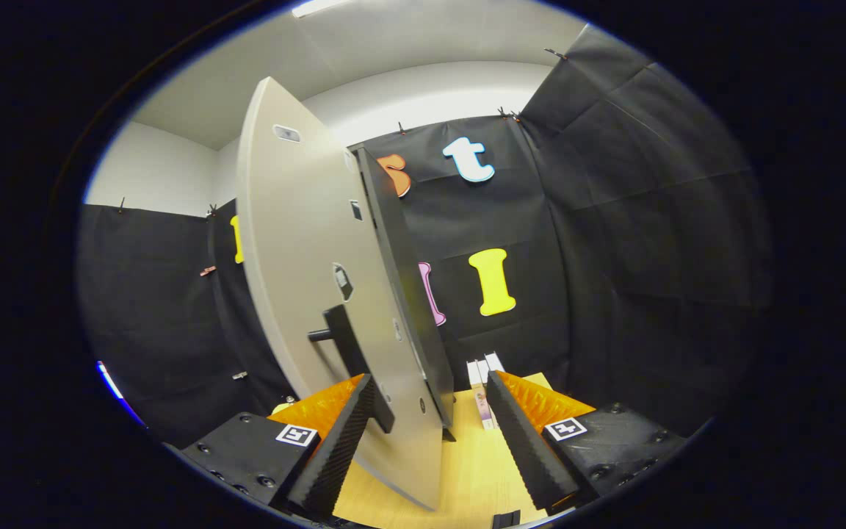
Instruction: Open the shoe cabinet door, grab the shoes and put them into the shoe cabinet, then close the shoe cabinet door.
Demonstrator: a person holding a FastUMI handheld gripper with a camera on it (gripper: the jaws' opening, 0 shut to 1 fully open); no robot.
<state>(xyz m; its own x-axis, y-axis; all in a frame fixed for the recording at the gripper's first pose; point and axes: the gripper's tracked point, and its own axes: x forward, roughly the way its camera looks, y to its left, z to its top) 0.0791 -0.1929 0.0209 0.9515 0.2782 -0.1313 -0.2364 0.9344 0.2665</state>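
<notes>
- Pale grey-beige panel: the shoe cabinet door (305, 279) stands swung out, seen nearly edge-on, rising from between the fingers and leaning up and away above them.
- Its lower edge passes through the gap of the gripper (430, 433), closer to the left finger than to the right one.
- A dark bar handle (353, 360) is fixed on the door's face, standing off it on a short stub; its lower end drops just beside the tip of the left finger (335, 441). Whether they touch cannot be told.
- The right finger (526, 441) stands apart from the door, with bare surface between them.
- Jaw state: spread wide, nothing pressed between both fingers; the door merely stands in the gap.
- Beyond the door, a dark slab edge of the cabinet body (401, 272) runs parallel to it, just behind, reaching down to the surface ahead of the fingers.
- Several small fittings dot the door's face; their kind cannot be told.
- Just ahead of the right fingertip, two or three slim white box-like items (483, 389) stand on the surface near its far edge. What they are cannot be told.
- Surface: a light wood-toned tabletop (467, 463) lies under and between the fingers.
- Room: black cloth wall (614, 257) closes the booth beyond and to both sides; above it a white wall and ceiling (423, 95) with a strip light.
</notes>
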